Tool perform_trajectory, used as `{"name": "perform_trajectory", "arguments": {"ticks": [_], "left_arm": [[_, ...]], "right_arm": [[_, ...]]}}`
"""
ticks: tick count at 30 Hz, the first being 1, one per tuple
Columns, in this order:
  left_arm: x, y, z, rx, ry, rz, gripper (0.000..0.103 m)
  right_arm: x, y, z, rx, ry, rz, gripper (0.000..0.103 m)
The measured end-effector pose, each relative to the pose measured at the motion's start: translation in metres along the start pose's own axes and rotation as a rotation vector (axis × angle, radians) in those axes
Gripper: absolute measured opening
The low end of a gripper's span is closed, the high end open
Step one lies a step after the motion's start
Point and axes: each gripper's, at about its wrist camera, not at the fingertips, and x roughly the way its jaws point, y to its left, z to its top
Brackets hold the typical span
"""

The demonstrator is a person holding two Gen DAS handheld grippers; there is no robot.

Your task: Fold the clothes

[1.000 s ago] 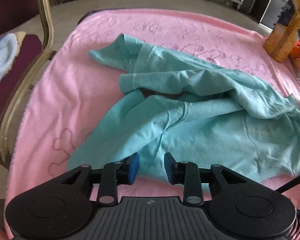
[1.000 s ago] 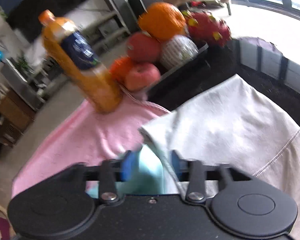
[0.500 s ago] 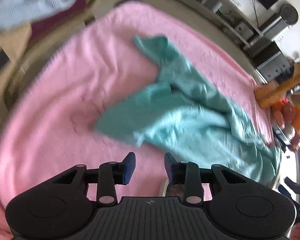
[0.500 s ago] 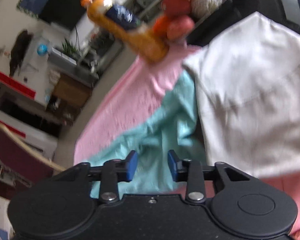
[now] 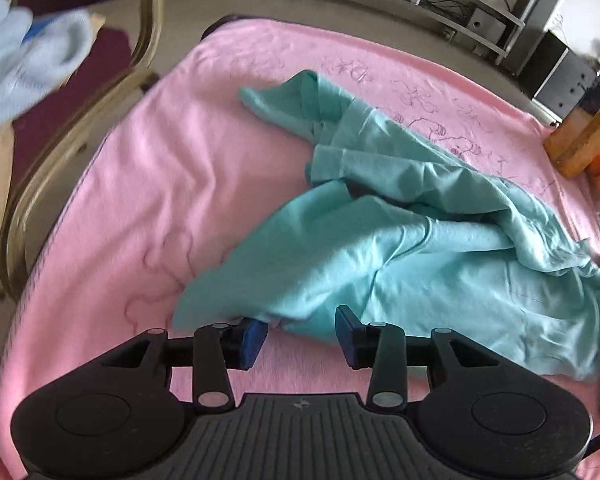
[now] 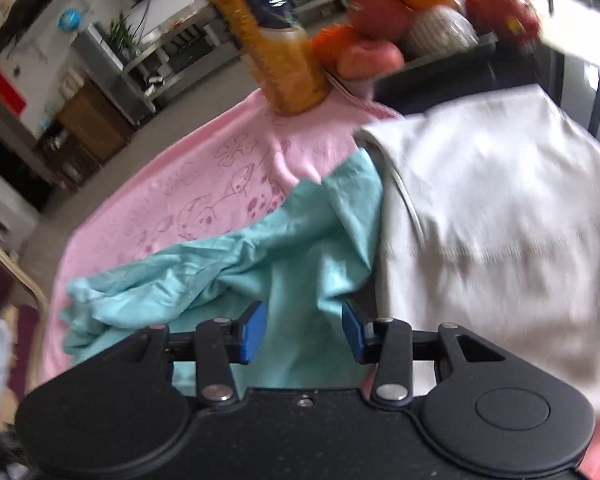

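The teal garment is thin, matt knit cloth, soft and rumpled into loose folds; it lies on a pink towel of fuzzy, napped terry with faint stitched outlines. To the right, the off-white garment looks smooth and matt, with raised seams. The left gripper and right gripper are matt black plastic with blue rubbery pads and shiny metal rivets. The far orange bottle is glossy plastic. On the left, the chair frame has a dull brassy sheen
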Motion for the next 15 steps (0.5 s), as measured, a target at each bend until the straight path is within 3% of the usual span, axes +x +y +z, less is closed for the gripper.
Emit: {"name": "perform_trajectory", "arguments": {"ticks": [4,6,8,9,10,15], "left_arm": [[0.007,-0.005,0.003,0.044,-0.015,0.024,0.039],[0.011,-0.005,0.004,0.048,-0.021,0.035,0.033],[0.012,-0.004,0.006,0.048,-0.025,0.033,0.013],[0.010,-0.004,0.006,0.052,-0.030,0.027,0.009],[0.008,-0.005,0.009,0.058,-0.034,0.023,0.007],[0.007,-0.015,0.026,0.110,-0.055,0.027,0.004]], "right_arm": [[0.023,0.025,-0.002,-0.124,0.067,0.007,0.040],[0.035,0.039,-0.005,-0.201,0.080,-0.044,0.040],[0.046,0.050,-0.008,-0.271,0.081,-0.100,0.030],[0.049,0.053,-0.007,-0.283,0.074,-0.122,0.011],[0.051,0.054,-0.006,-0.285,0.064,-0.144,0.003],[0.045,0.054,0.014,-0.202,-0.027,-0.117,0.002]]}}
